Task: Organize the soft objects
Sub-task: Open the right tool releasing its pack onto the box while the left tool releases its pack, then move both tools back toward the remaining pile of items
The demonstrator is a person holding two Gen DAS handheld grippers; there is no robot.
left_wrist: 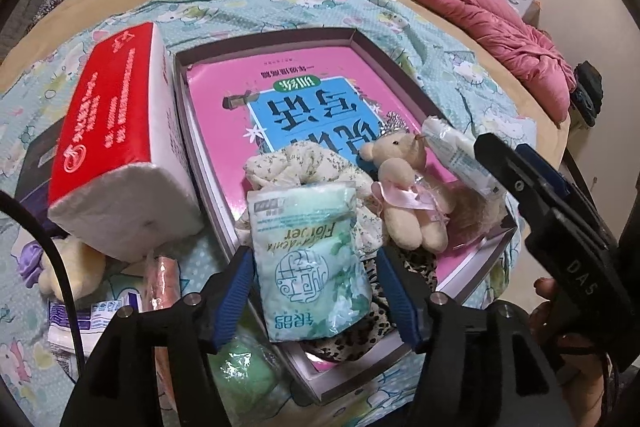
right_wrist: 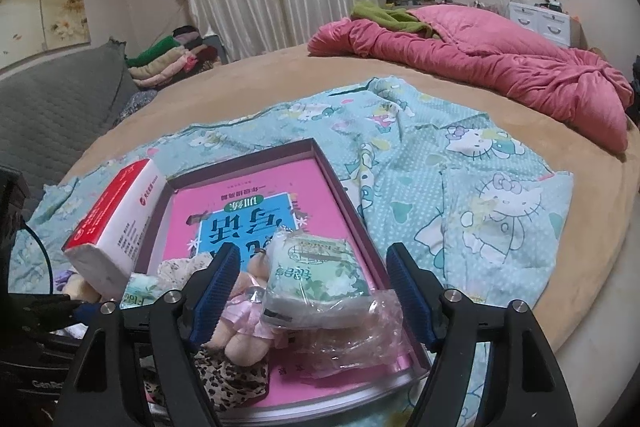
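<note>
A shallow box (left_wrist: pixel 264 39) lined with a pink and blue cover lies on the bed. At its near end are a floral cloth (left_wrist: pixel 296 159), a small teddy bear (left_wrist: pixel 404 183) and leopard-print fabric (left_wrist: pixel 360 335). A green "Flower" tissue packet (left_wrist: pixel 308 227) rests on that pile between the fingers of my left gripper (left_wrist: pixel 314 267), which is open, with a gap at the right pad. In the right wrist view my right gripper (right_wrist: pixel 313 259) is open around another green packet (right_wrist: pixel 320 275) in clear wrap, lying in the box (right_wrist: pixel 240 163) beside the bear (right_wrist: pixel 240 339).
A red and white tissue pack (left_wrist: pixel 120 131) leans on the box's left side. Left of the box lie a pale plush toy (left_wrist: pixel 68 267), a pink roll (left_wrist: pixel 160 279) and a green packet (left_wrist: pixel 244 375). A cartoon-cat sheet (right_wrist: pixel 480 187) covers the bed; a pink quilt (right_wrist: pixel 480 67) lies behind.
</note>
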